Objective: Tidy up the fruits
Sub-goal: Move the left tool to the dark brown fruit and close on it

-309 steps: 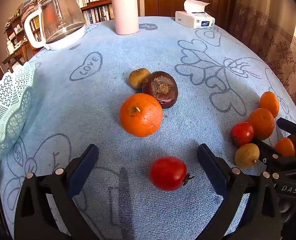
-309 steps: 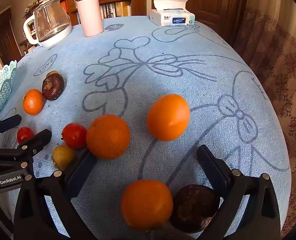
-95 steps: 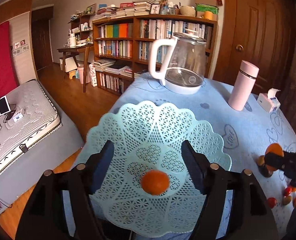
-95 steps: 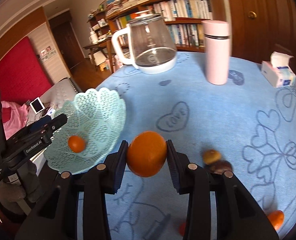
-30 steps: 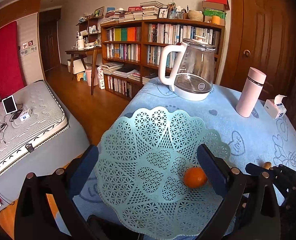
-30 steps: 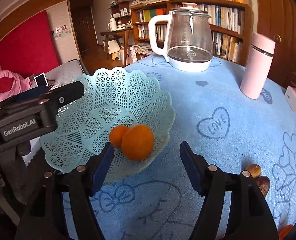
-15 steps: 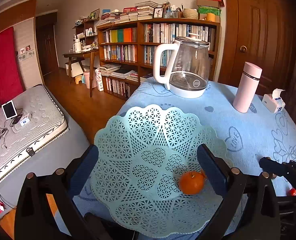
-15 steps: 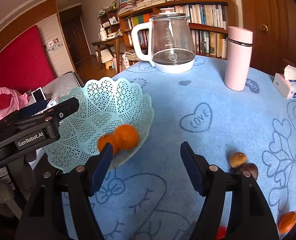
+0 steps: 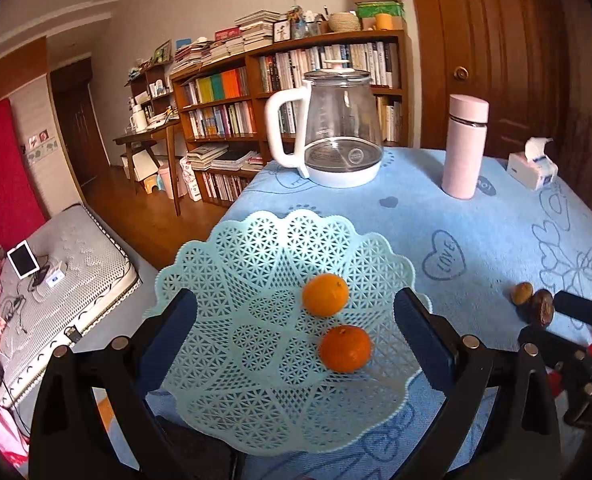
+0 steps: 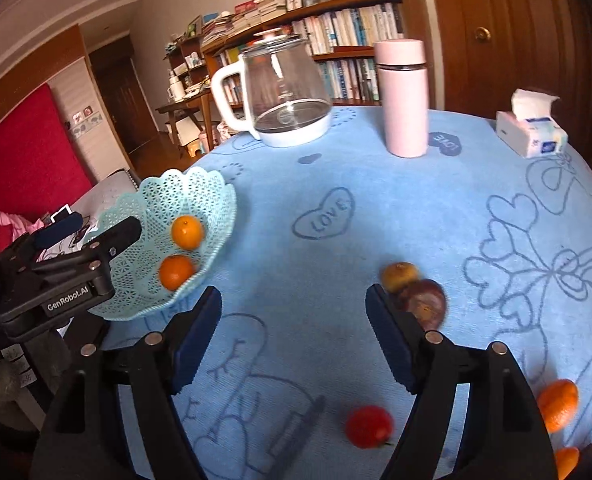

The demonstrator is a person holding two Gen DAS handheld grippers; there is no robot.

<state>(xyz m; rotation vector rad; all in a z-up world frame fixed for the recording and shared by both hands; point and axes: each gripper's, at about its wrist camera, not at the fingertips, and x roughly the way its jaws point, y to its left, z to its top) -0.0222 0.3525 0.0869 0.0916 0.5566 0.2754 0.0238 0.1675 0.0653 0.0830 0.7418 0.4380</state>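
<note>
A pale green lattice basket [image 9: 231,272] sits at the table's left edge with two oranges in it, one [image 9: 325,294] behind the other [image 9: 346,348]. My left gripper [image 9: 296,336] is open, and its fingers straddle the basket's near half without gripping anything. My right gripper [image 10: 291,332] is open and empty over bare blue cloth, right of the basket [image 10: 147,216]. Just past its right finger lie a brown kiwi [image 10: 400,274] and a dark mangosteen [image 10: 426,304]. A red tomato [image 10: 368,426] lies below between the fingers, and two more oranges [image 10: 558,404] lie at far right.
A glass kettle [image 10: 279,96], a pink flask [image 10: 402,100] and a tissue box [image 10: 532,128] stand along the table's far side. The basket overhangs the table's left edge, with a bed [image 9: 67,280] and the floor below. My left gripper [image 10: 75,264] shows at the left.
My right gripper has pulled back from the basket and swung right toward the loose fruit. The second orange has settled in the basket beside the first. My left gripper stays open at the basket.
</note>
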